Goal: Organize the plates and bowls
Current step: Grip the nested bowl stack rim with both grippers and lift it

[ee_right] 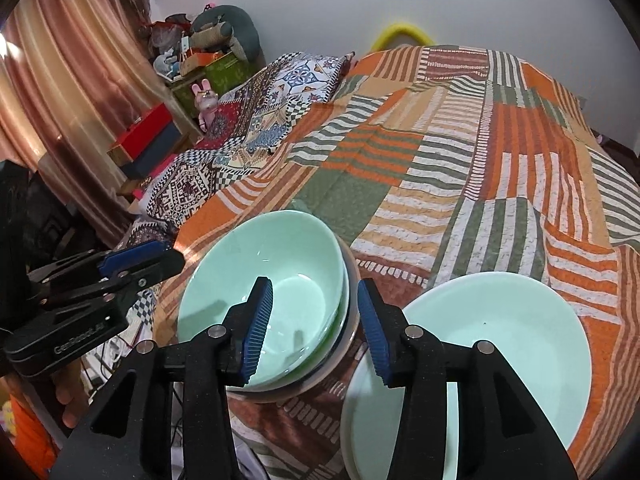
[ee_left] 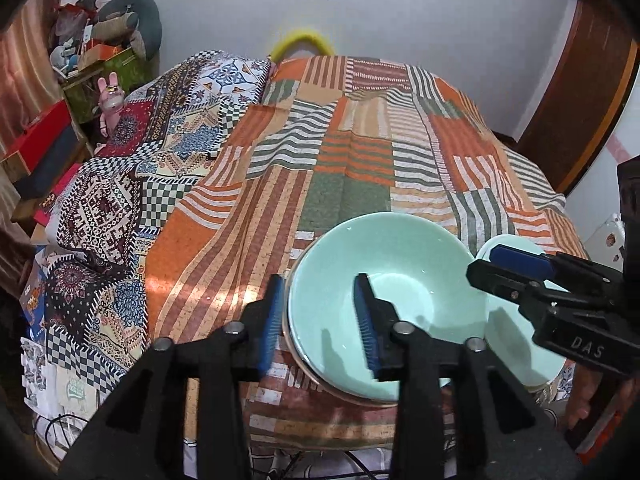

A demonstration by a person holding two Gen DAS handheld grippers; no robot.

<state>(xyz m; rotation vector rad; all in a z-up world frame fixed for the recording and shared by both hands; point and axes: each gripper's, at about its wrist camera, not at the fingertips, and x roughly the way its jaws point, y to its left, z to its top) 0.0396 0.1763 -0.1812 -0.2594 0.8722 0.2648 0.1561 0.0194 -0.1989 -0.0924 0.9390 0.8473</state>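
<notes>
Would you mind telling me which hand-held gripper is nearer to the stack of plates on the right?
Right. The right hand-held gripper straddles the bowl's right rim, beside the stack of plates. The left hand-held gripper straddles the bowl's far rim.

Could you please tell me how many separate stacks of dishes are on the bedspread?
2: a bowl stack nearer the bed's left side, and a plate stack beside it on the right. Dishes underneath may be hidden.

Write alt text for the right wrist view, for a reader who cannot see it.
The right gripper straddles the right rim of a stack of mint green bowls on a striped patchwork bedspread, its jaws apart and not pressing. A stack of pale green plates sits to the right, and the left gripper hangs at the left.
</notes>
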